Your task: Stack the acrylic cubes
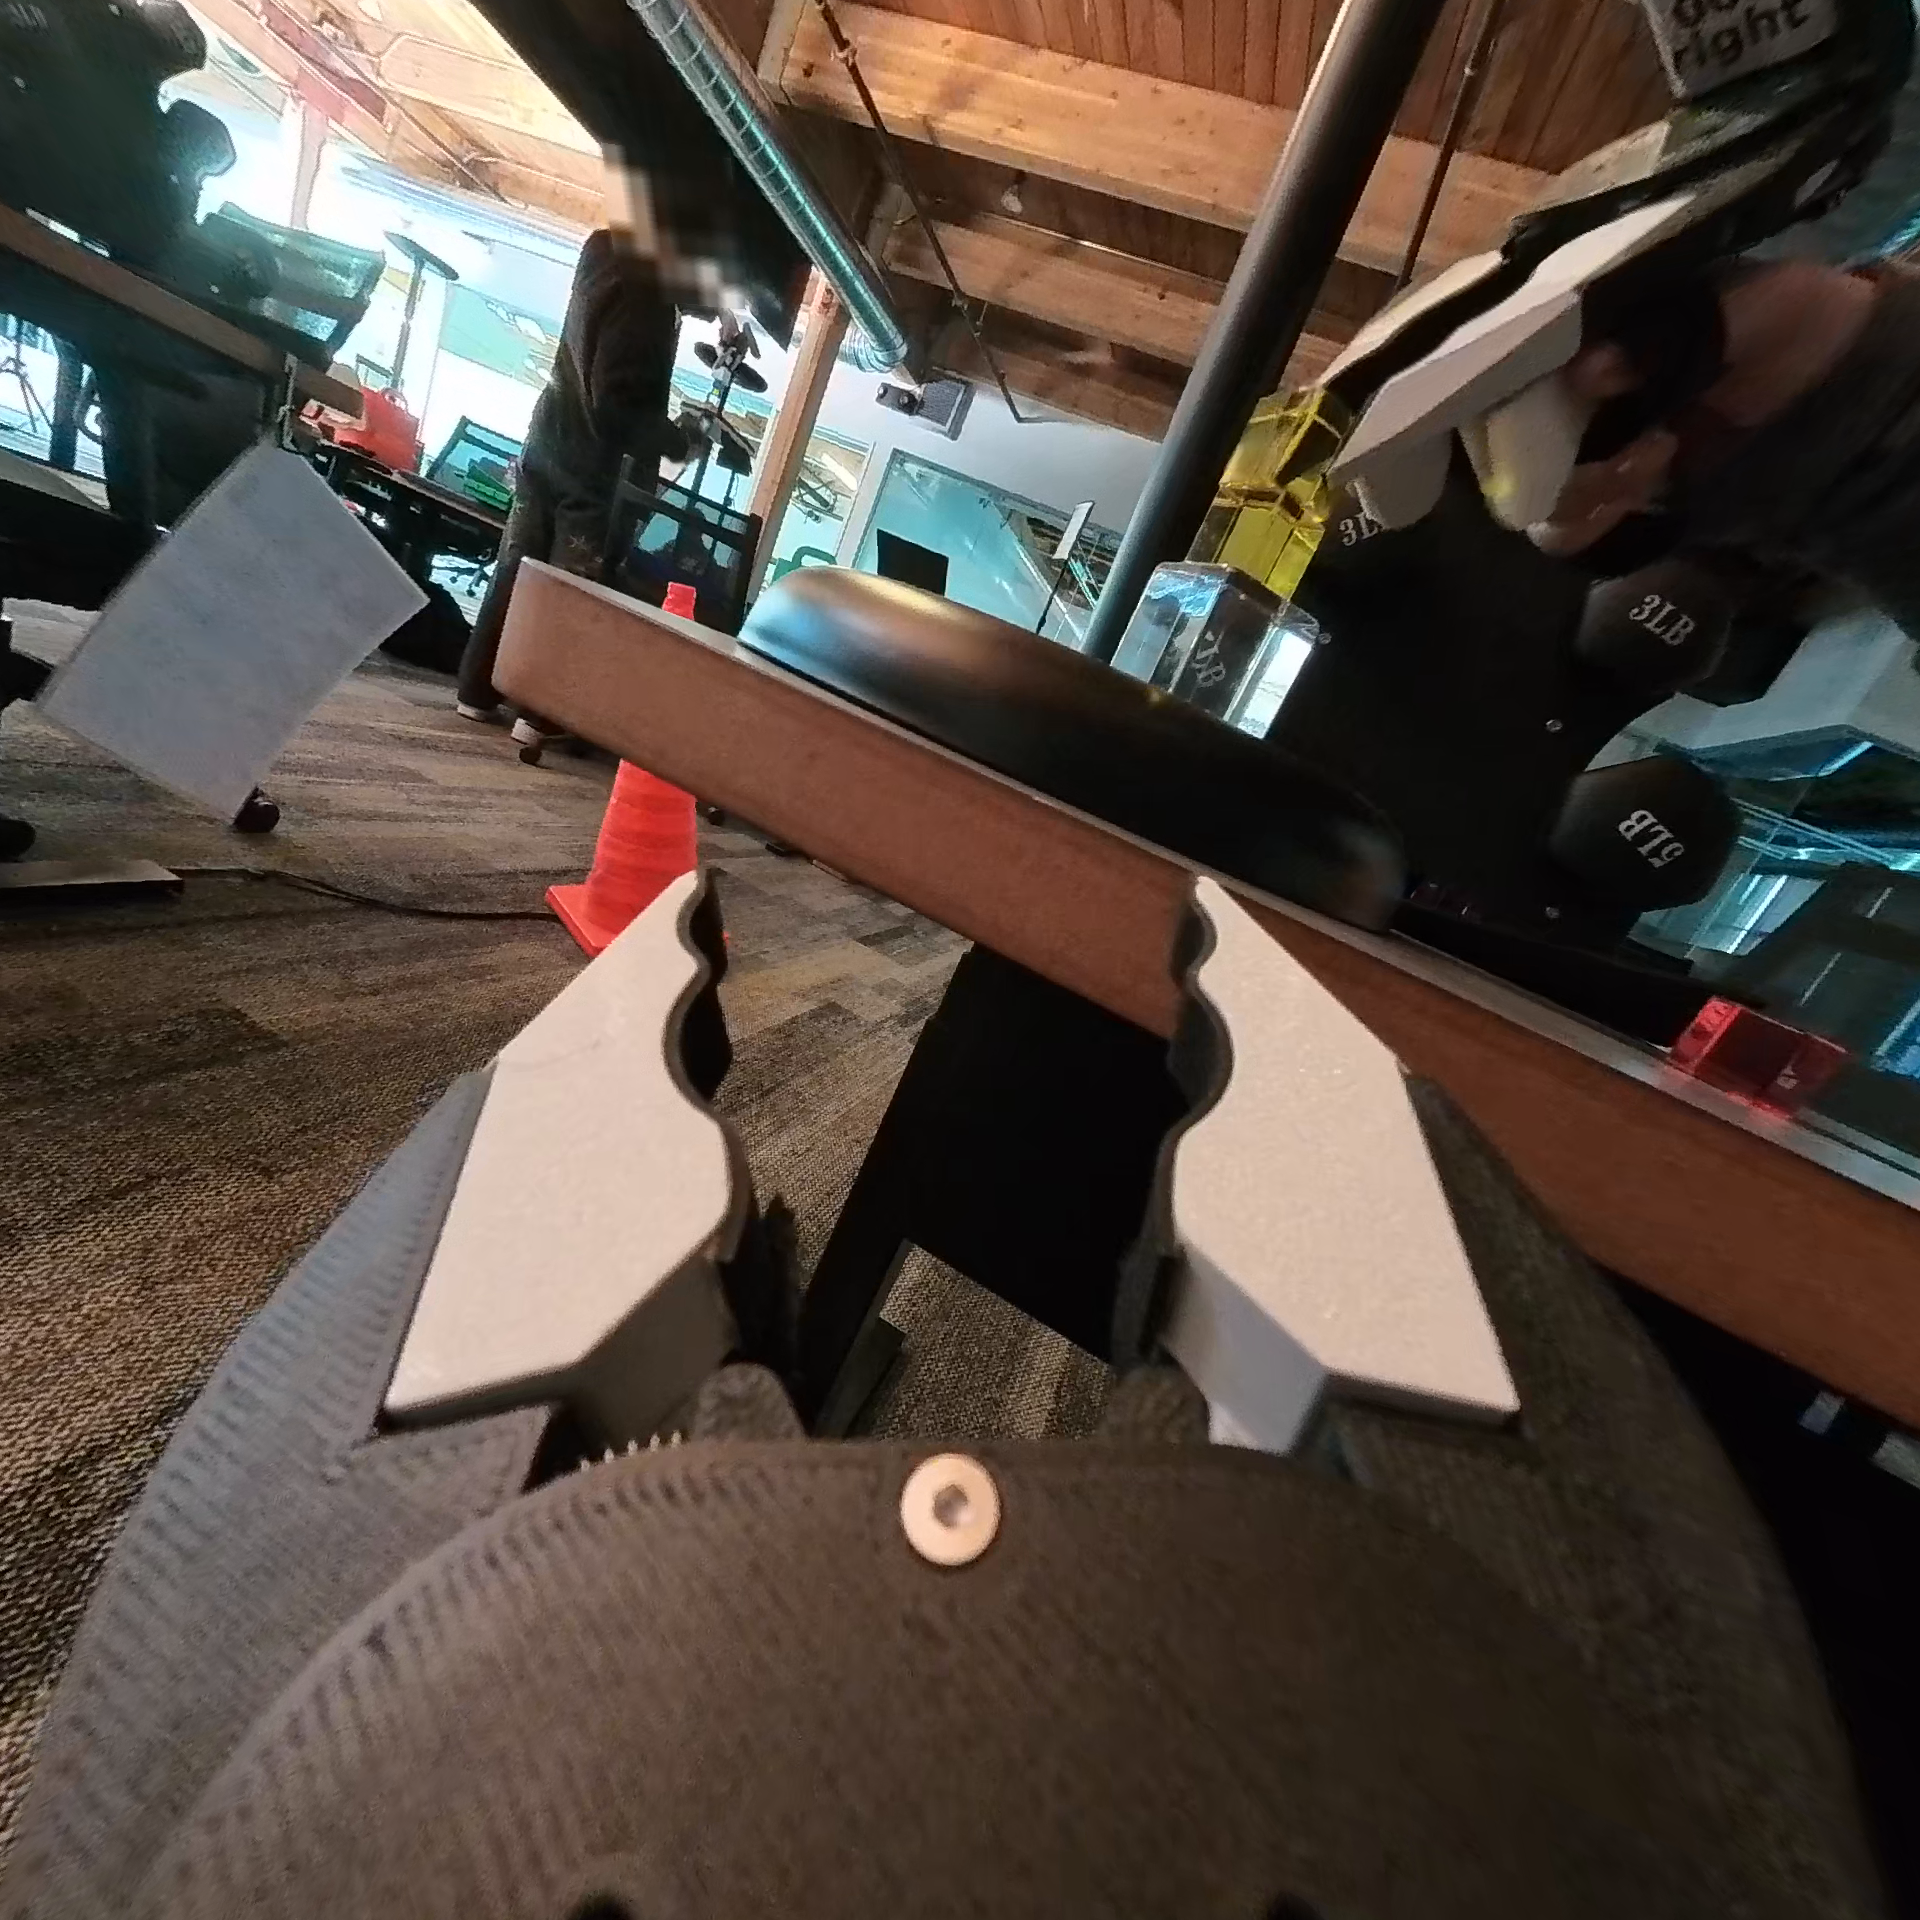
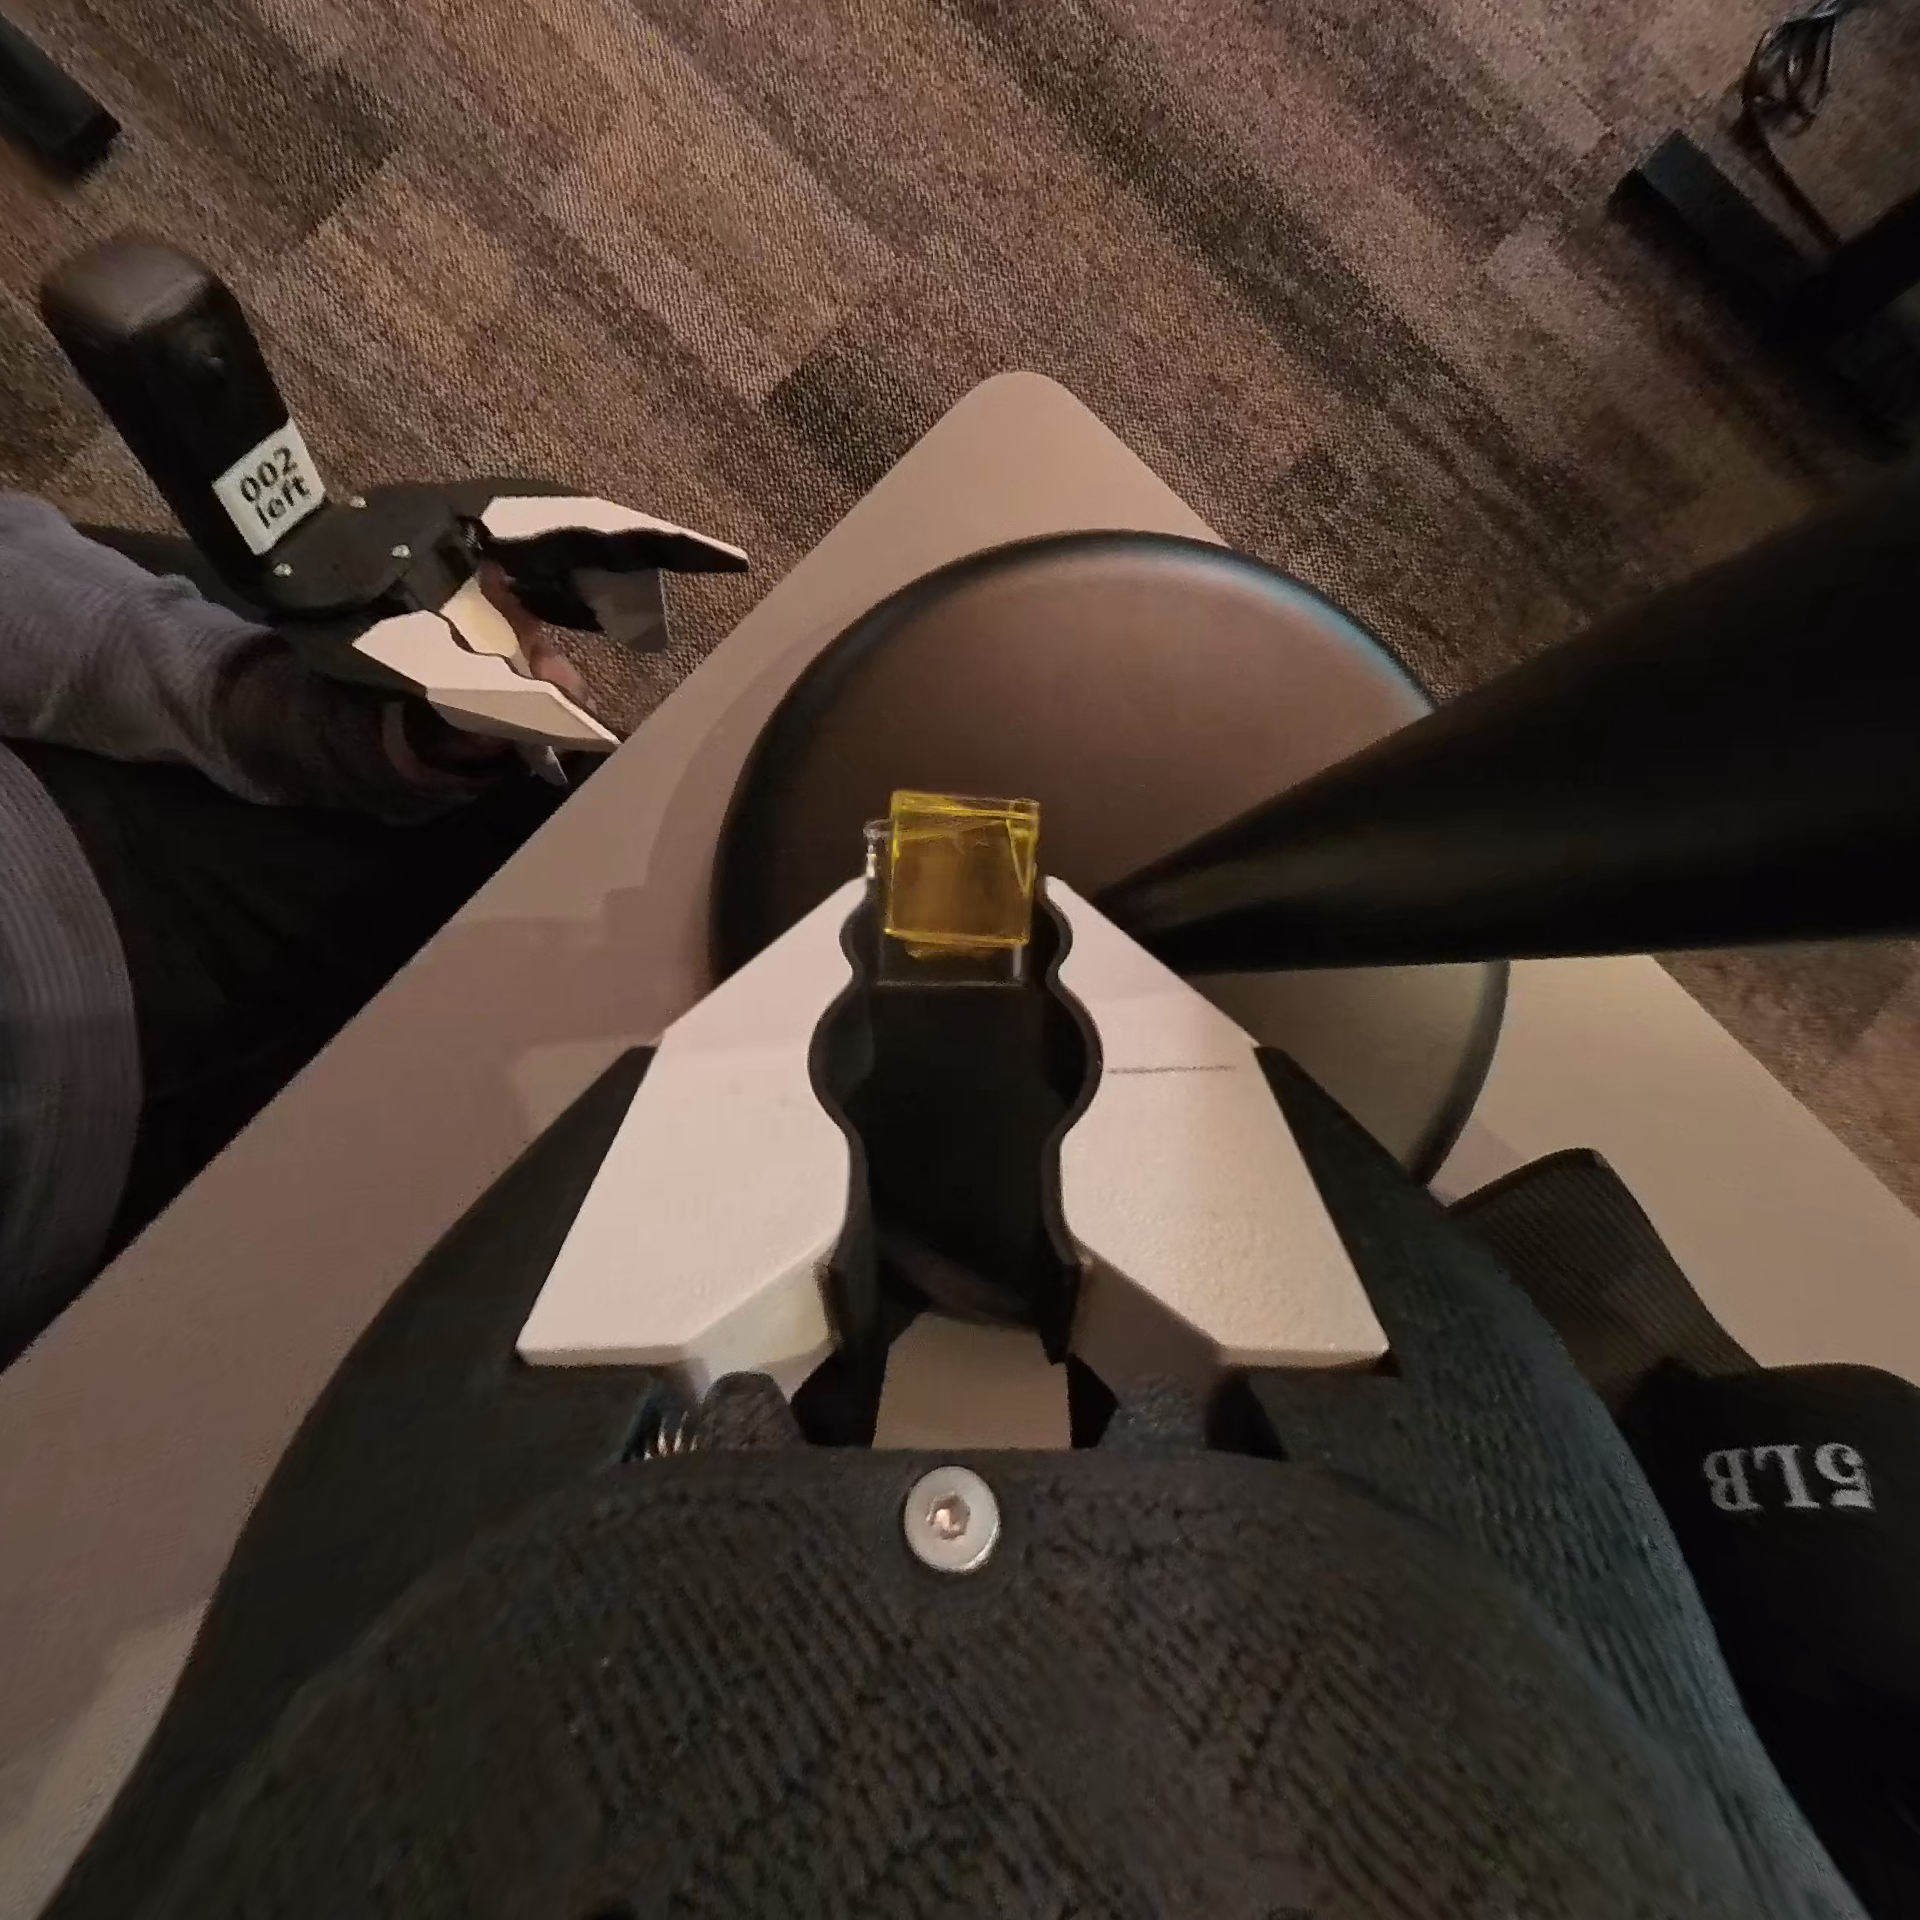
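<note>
My right gripper (image 2: 956,899) is shut on a clear yellow cube (image 2: 958,878), held at the fingertips above the black round base (image 2: 1091,707) of a stand on the table (image 2: 416,1091). A clear colourless cube edge shows just under the yellow one. In the left wrist view the right gripper (image 1: 1382,416) holds the yellow cube (image 1: 1278,478) over a colourless clear cube (image 1: 1216,644). My left gripper (image 1: 951,894) is open and empty, below and in front of the table's brown edge (image 1: 914,821). It also shows in the right wrist view (image 2: 623,644), off the table's left side.
A black pole (image 2: 1558,790) rises from the round base just right of the cube. Black dumbbells (image 1: 1642,831) stand on the table's right; one shows by my right gripper (image 2: 1787,1486). A red clear cube (image 1: 1756,1055) lies on the table. An orange cone (image 1: 644,831) stands on the carpet.
</note>
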Demonstrator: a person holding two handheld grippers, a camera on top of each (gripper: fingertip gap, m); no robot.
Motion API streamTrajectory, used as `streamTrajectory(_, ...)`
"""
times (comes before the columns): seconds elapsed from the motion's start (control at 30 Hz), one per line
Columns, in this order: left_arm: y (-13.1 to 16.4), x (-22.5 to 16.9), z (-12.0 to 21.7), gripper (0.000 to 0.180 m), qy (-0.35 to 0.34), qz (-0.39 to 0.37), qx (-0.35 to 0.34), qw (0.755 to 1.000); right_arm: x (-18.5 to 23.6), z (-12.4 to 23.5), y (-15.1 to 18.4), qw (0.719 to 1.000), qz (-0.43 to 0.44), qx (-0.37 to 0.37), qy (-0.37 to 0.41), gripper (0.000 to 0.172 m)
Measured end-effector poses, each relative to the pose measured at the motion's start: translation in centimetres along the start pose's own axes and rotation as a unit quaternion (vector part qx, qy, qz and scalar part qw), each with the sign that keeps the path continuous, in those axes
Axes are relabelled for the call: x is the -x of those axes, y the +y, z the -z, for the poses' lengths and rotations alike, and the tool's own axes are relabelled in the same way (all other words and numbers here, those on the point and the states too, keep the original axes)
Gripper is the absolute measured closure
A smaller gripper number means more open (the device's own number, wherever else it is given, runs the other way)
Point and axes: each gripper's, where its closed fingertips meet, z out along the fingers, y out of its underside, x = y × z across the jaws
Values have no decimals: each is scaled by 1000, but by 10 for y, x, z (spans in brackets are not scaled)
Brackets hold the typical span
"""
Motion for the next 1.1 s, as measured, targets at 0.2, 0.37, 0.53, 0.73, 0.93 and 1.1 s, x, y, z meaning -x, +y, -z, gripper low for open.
streamTrajectory(0.2,0,0,0,95,1,1,1,1000,0,1,1,999,46,5,-19,146)
streamTrajectory(0.37,0,0,0,95,3,4,1,1000,-1,0,2,998,53,11,-28,146)
streamTrajectory(0.53,0,0,0,95,2,3,1,1000,-2,4,4,999,33,4,-10,125)
streamTrajectory(0.73,1,1,0,94,-2,-9,5,1000,35,47,41,997,-18,-59,56,116)
streamTrajectory(0.93,1,3,-1,92,1,7,-2,1000,107,35,150,995,-71,64,10,123)
streamTrajectory(1.1,0,3,-1,92,-3,11,-5,1000,123,24,179,992,-87,90,-3,127)
